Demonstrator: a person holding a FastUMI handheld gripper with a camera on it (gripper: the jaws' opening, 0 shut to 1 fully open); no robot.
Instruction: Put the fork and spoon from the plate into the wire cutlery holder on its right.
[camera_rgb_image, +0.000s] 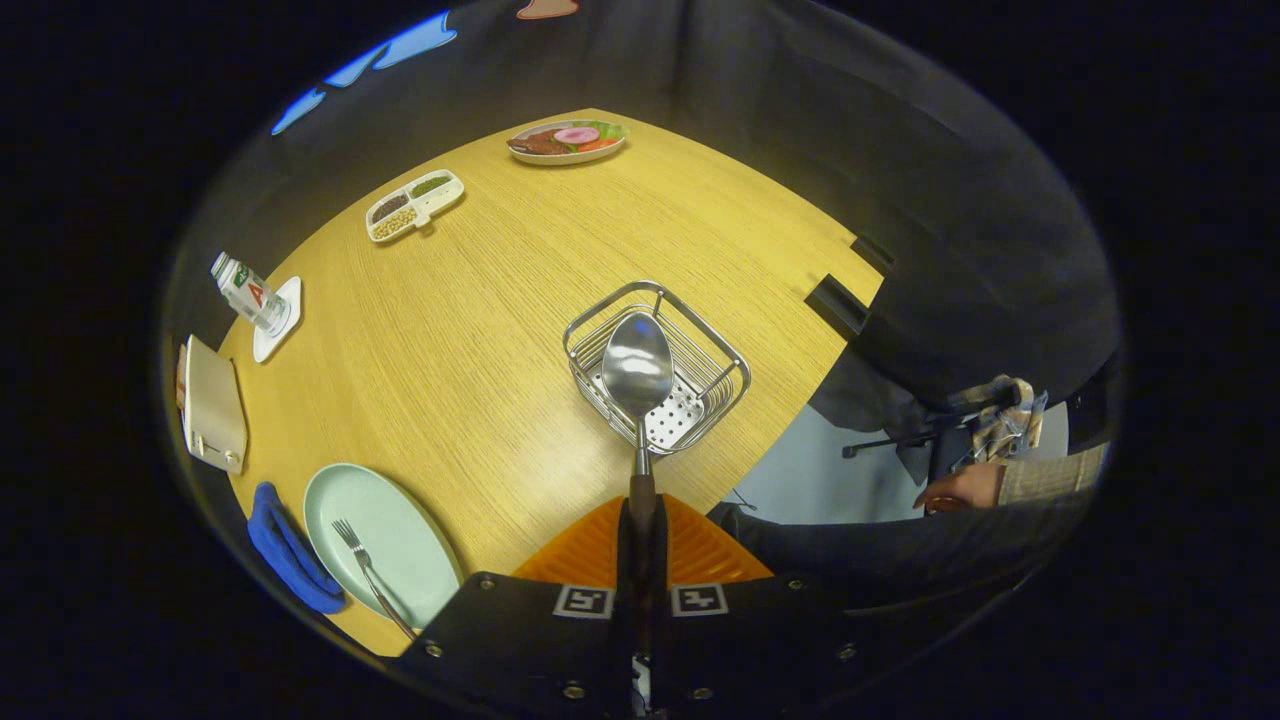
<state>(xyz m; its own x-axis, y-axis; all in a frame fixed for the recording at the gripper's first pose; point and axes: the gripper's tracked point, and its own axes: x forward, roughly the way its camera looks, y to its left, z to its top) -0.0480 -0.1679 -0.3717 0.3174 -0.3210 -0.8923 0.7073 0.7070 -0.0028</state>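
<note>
We have the spoon (638, 375) clamped by its handle between our fingers (640, 530), both pressing on it, the bowl sticking out straight ahead at 12 o'clock. It hangs over the wire cutlery holder (600, 330), which stands on the table (520, 270) just beyond the fingertips; whether the bowl is above the rim or already inside we cannot tell from this angle. We judge the step in hand to be delivering the spoon, the first of the two pieces. Next, we think, comes lowering it until it sits within the wire walls, then letting go without catching the rim.

The holder looks empty, its perforated floor bare under the spoon. The plate (400, 520), at about 8 o'clock from the fingers, carries the fork (362, 562), which is still to be moved. Beside the plate lies a blue cloth (285, 555). Farther off at 11 o'clock, a divided tray (414, 204) holds three sorts of grains or beans, and beyond it a dish (567, 140) holds mixed food. A bottle (248, 292) stands on a coaster at 10 o'clock.
</note>
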